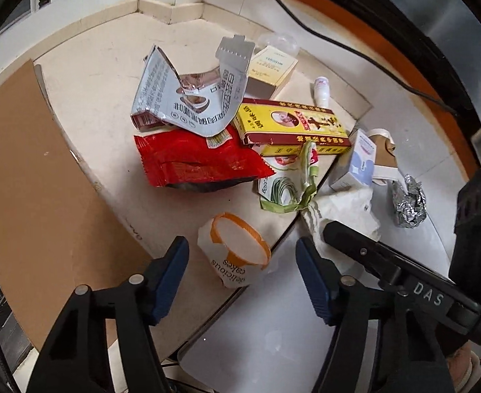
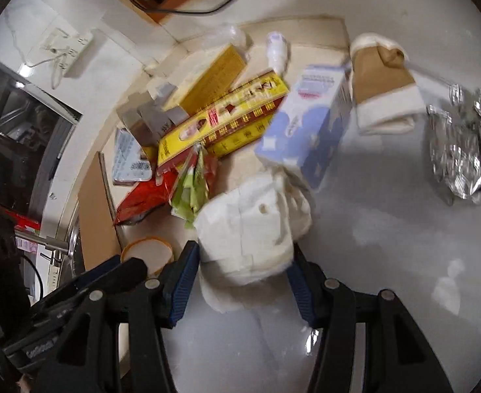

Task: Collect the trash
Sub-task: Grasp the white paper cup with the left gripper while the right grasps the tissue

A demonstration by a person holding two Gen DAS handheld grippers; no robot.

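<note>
Trash litters the tabletop [image 1: 273, 344]. A white cake wrapper [image 1: 237, 252] lies between the left gripper's [image 1: 242, 281] fingers, which stand apart from it on both sides. A crumpled white tissue [image 2: 250, 229] sits between the right gripper's [image 2: 240, 281] fingers, whose pads touch its sides.

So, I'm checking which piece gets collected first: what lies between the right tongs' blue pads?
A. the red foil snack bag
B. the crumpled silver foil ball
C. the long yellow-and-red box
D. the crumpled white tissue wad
D: the right tongs straddle the crumpled white tissue wad.
</note>
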